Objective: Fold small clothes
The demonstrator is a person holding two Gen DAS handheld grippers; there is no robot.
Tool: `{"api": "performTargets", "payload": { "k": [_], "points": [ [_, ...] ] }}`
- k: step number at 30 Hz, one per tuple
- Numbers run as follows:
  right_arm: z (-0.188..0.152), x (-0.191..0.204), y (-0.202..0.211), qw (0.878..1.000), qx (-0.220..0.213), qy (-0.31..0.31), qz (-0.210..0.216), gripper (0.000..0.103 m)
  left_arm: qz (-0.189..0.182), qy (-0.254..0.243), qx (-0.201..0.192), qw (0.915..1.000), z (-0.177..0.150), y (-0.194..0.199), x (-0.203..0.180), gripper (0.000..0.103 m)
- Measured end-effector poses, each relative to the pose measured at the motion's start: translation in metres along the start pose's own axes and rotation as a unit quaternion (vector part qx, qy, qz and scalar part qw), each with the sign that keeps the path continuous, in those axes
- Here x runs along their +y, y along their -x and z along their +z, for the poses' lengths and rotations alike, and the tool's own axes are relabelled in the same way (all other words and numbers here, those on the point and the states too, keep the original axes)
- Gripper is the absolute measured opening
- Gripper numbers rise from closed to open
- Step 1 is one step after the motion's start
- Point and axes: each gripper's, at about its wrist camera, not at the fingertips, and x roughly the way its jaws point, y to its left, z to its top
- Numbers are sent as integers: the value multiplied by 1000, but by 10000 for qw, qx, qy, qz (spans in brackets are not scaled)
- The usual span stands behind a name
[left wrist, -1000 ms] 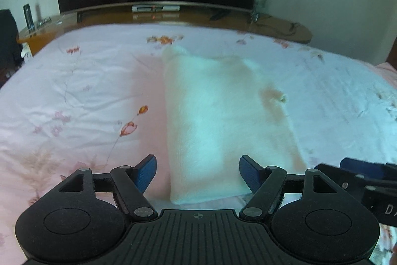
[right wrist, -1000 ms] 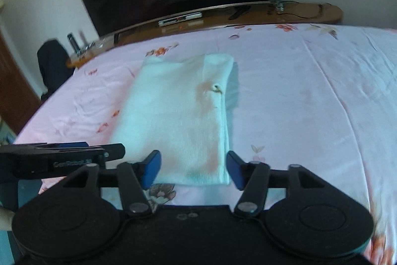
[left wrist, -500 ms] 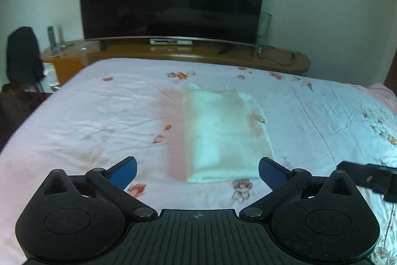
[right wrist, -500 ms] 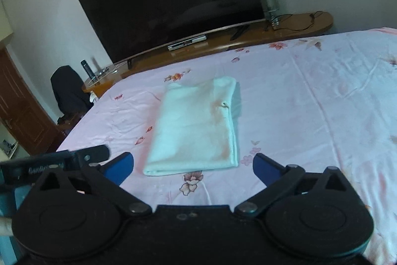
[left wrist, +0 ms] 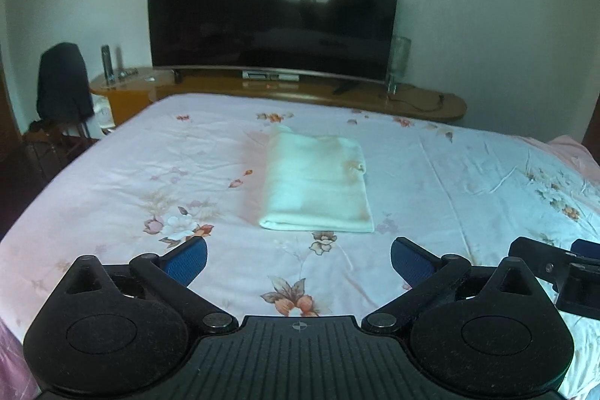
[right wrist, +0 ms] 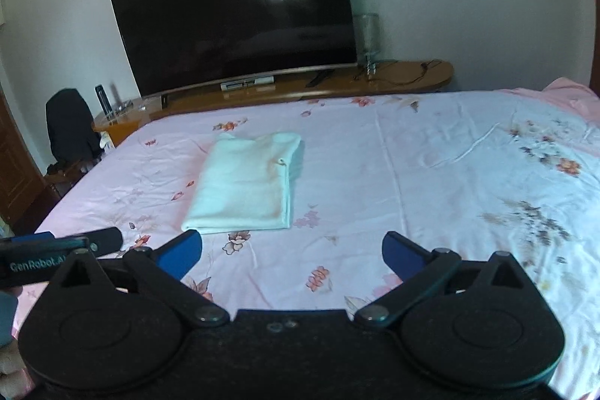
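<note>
A pale cream garment (left wrist: 317, 182) lies folded into a neat rectangle on the floral pink bedsheet (left wrist: 150, 182). It also shows in the right wrist view (right wrist: 243, 182). My left gripper (left wrist: 298, 261) is open and empty, held back from the garment's near edge. My right gripper (right wrist: 292, 253) is open and empty, also short of the garment and a little to its right. Each gripper shows at the edge of the other's view.
A large dark television (left wrist: 273, 6) stands on a low wooden cabinet (left wrist: 412, 100) beyond the bed's far edge. A chair with a dark jacket (left wrist: 62, 85) stands at the left. A glass vase (right wrist: 367, 36) stands on the cabinet.
Both grippers have pulled back and up from the folded garment and opened wider. The garment lies where it was.
</note>
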Motion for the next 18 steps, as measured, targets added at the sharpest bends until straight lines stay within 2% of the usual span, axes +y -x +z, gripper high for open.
{"api": "performTargets", "payload": {
  "k": [3, 8, 18],
  "points": [
    [-2, -1, 23, 9998, -154, 151, -35, 102, -80, 94, -62, 9999, -5, 23, -4, 103],
    [-5, -2, 54, 9986, -449, 282, -41, 102, 47, -109, -218, 9997, -13, 50, -13, 103],
    [-12, -7, 75, 9976, -635, 249, -114, 102, 123, -59, -350, 9993, -15, 70, -16, 103]
  ]
}}
